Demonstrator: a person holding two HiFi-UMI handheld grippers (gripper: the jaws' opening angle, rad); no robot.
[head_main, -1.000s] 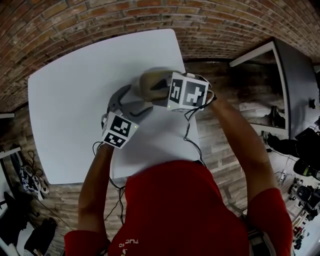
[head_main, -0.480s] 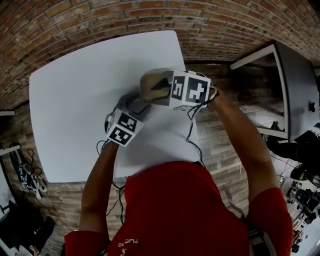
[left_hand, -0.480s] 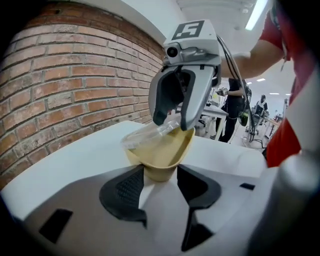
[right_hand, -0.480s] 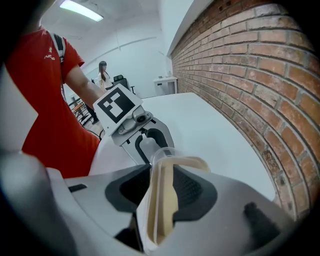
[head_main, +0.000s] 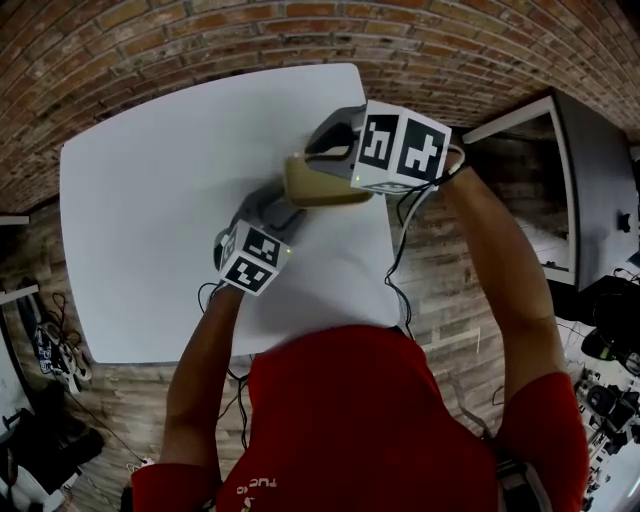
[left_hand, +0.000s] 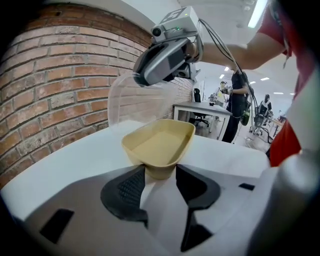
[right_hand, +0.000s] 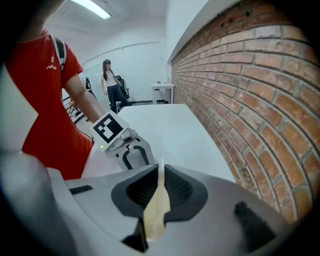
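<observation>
L gripper (left_hand: 160, 172) is clamped on the near end of a shallow beige plastic tray (left_hand: 159, 144), one jaw pressed to each side of its base. The tray is held level over the right part of the white rectangular table (head_main: 150, 200). Can't tell if it rests on the table or hangs just above it. R gripper (left_hand: 142, 80) is up higher, over the table's far-right corner, pinched shut on a thin clear plastic lid (left_hand: 122, 100). In the right gripper view the lid shows edge-on as a narrow strip squeezed btwn the pads. Diff vs 0.5 s ago: back then the lid sat tilted on the tray's rim, w/ the R gripper low and right against the tray. Now the lid is off, raised above and beyond the tray's far end, well apart from it, and the tray's inside is open to view. In the head view the R gripper's marker cube has shifted up toward the table's far edge, while the L gripper has hardly moved and keeps the same grip. A red brick wall (left_hand: 50, 75) runs along the table's far side.
</observation>
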